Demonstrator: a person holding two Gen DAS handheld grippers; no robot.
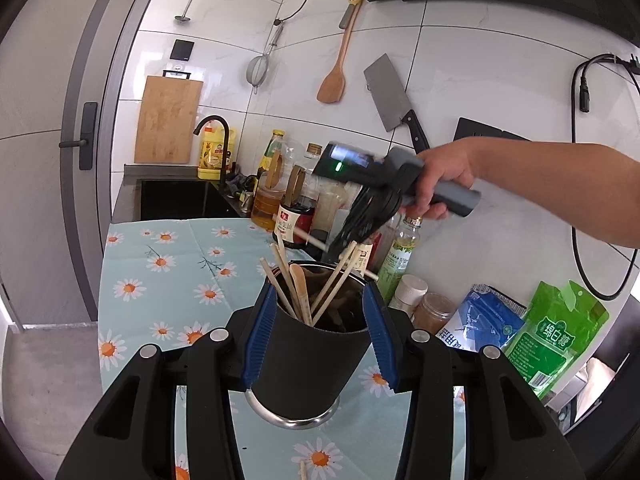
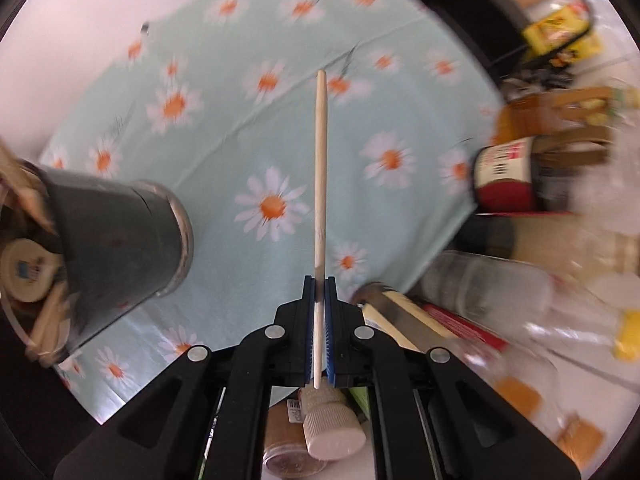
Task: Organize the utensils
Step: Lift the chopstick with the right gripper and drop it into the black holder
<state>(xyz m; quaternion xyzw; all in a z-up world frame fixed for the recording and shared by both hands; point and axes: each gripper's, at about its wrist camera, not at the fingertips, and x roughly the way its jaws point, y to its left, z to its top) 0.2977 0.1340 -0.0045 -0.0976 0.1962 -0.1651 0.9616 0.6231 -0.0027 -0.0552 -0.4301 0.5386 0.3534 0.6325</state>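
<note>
In the left wrist view, the left gripper (image 1: 316,336) clamps its blue pads on both sides of the dark holder (image 1: 308,356), which stands on the flowered cloth (image 1: 160,280) with sticks and a spoon fanning out of its mouth, while the right gripper (image 1: 344,236) hangs just above that mouth at about one o'clock. In the right wrist view, the right gripper (image 2: 319,312) is pinched tight on one chopstick (image 2: 320,168), whose long axis runs straight toward twelve o'clock, and the holder (image 2: 116,236) lies off at nine o'clock, so I judge the stick must travel that way to drop in.

The left wrist view looks forward, slightly downward, close behind the utensil holder (image 1: 308,344). The right wrist view faces straight down. Both share the floral tablecloth (image 1: 168,264) and holder.
</note>
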